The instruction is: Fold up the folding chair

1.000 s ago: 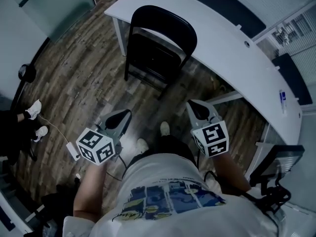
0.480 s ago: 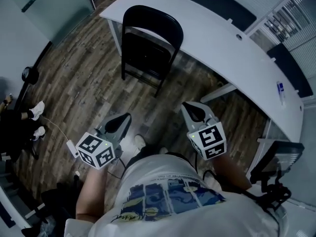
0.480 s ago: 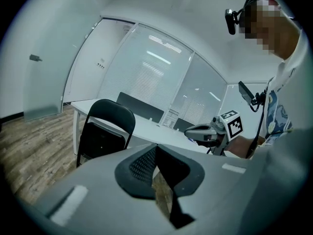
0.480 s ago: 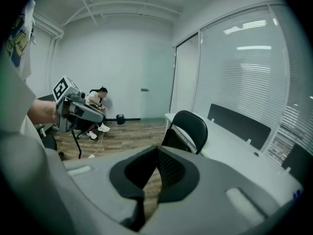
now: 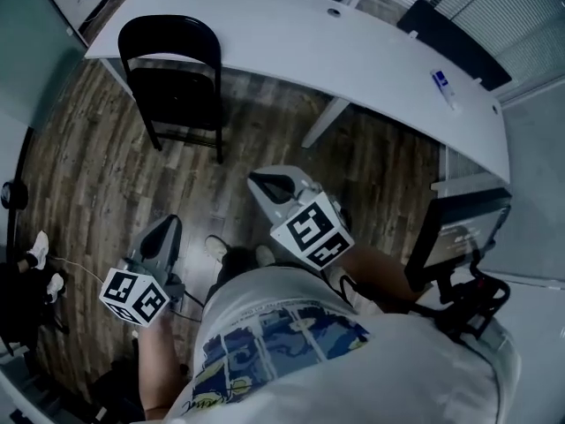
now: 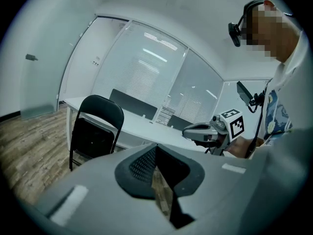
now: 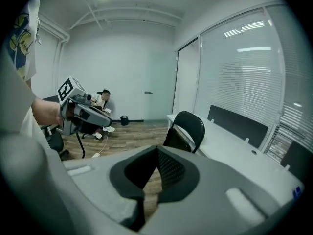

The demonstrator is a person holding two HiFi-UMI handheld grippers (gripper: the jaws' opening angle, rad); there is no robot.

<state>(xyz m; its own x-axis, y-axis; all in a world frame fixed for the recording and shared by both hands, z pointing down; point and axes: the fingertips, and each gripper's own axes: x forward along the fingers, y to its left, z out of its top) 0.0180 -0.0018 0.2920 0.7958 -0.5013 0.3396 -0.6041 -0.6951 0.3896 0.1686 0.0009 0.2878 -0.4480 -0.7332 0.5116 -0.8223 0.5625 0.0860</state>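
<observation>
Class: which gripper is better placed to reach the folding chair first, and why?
Right, probably: the right gripper is held further forward, pointing nearly straight at the folding chair; the left gripper hangs back beside the person. Both are shut, empty and well short of it.

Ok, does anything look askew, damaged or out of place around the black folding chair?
Nothing stands out. The black metal folding chair stands upright and unfolded on the wood-plank floor by the long white desk. The left gripper and right gripper are shut and empty, clear of it.
</observation>
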